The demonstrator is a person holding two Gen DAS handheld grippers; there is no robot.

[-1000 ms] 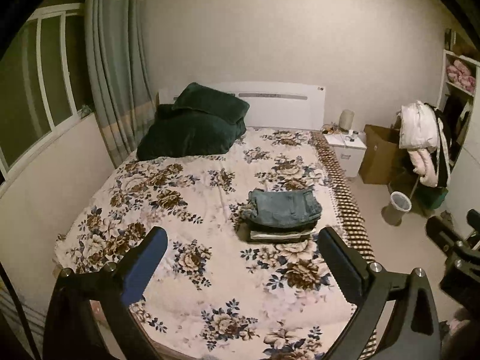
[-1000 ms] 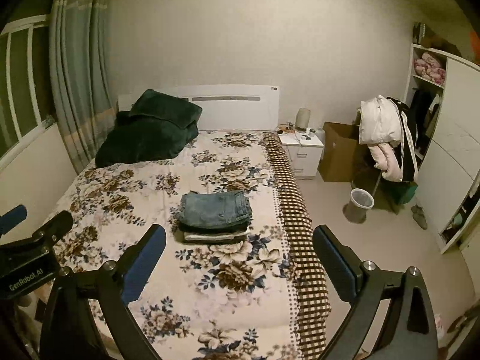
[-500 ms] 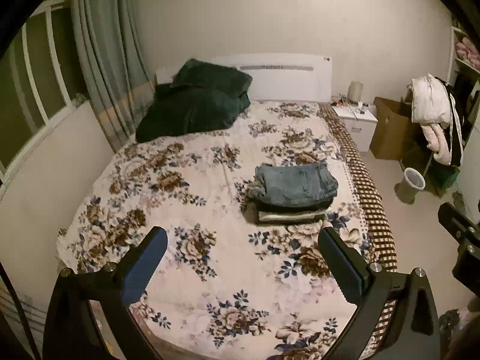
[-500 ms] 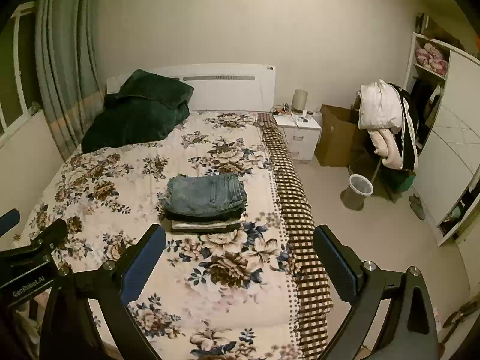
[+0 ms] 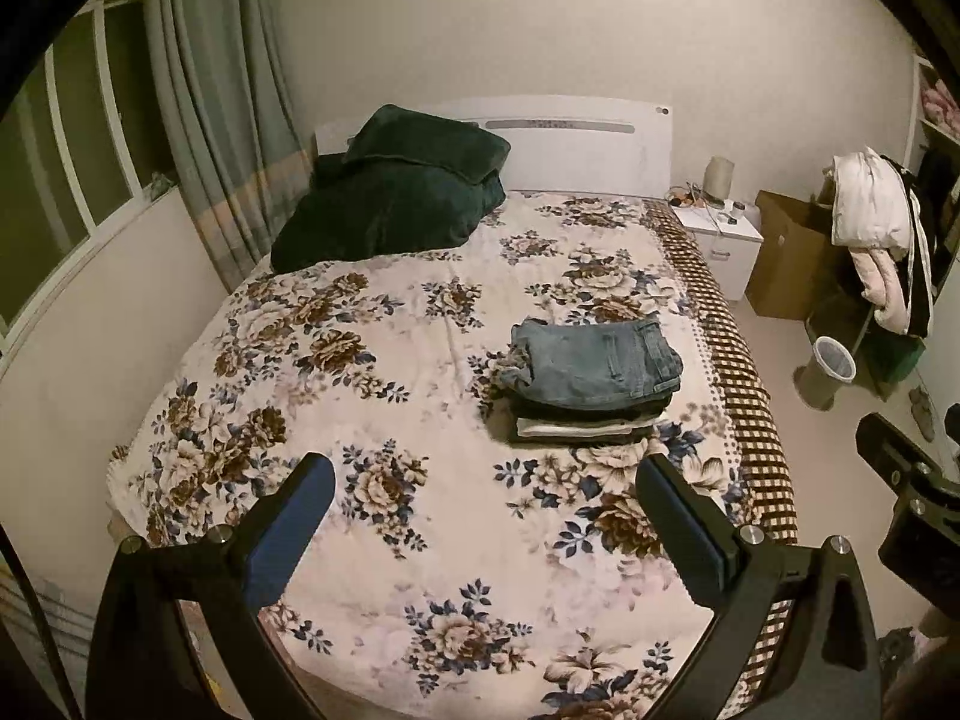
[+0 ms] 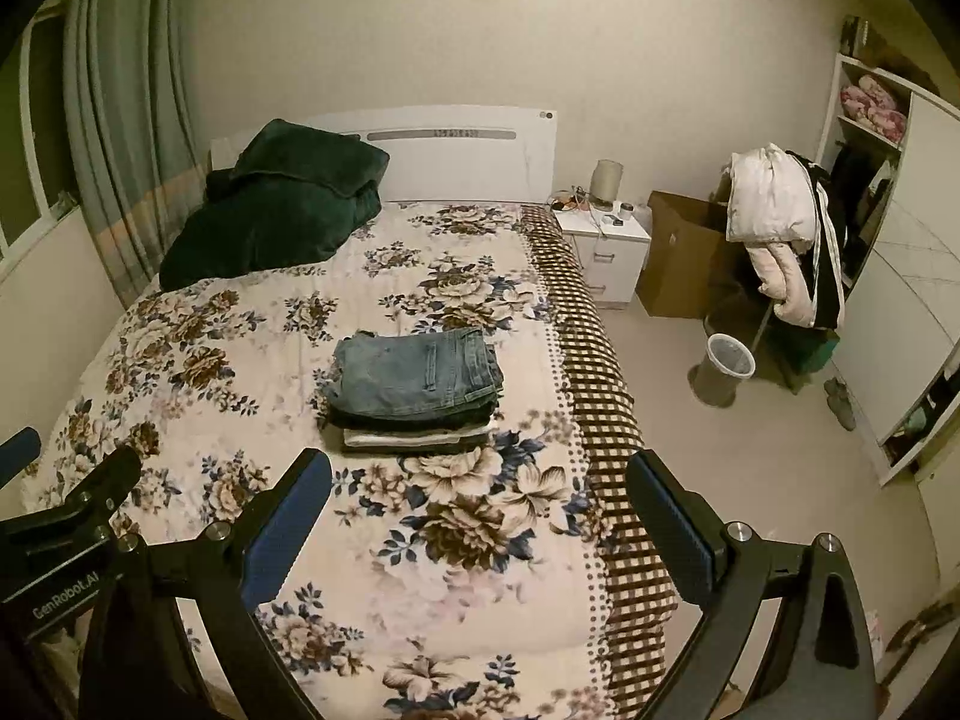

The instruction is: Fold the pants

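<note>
A stack of folded pants, blue jeans [image 5: 594, 363] on top, lies on the right half of the floral bed [image 5: 360, 396]. It also shows in the right wrist view [image 6: 414, 378]. My left gripper [image 5: 483, 501] is open and empty, held above the foot of the bed, well short of the stack. My right gripper [image 6: 477, 501] is open and empty too, at a similar distance. The left gripper's body shows at the left edge of the right wrist view [image 6: 66, 516].
A dark green blanket [image 5: 390, 204] is heaped at the headboard. A white nightstand [image 6: 606, 246], cardboard box [image 6: 678, 252], bin [image 6: 723, 369], clothes rack with jackets [image 6: 780, 228] and wardrobe [image 6: 900, 300] stand right of the bed. Window and curtain [image 5: 204, 108] at left.
Both grippers have tilted down and moved slightly toward the bed, so the stack sits lower and larger in view. Both stay open and empty.
</note>
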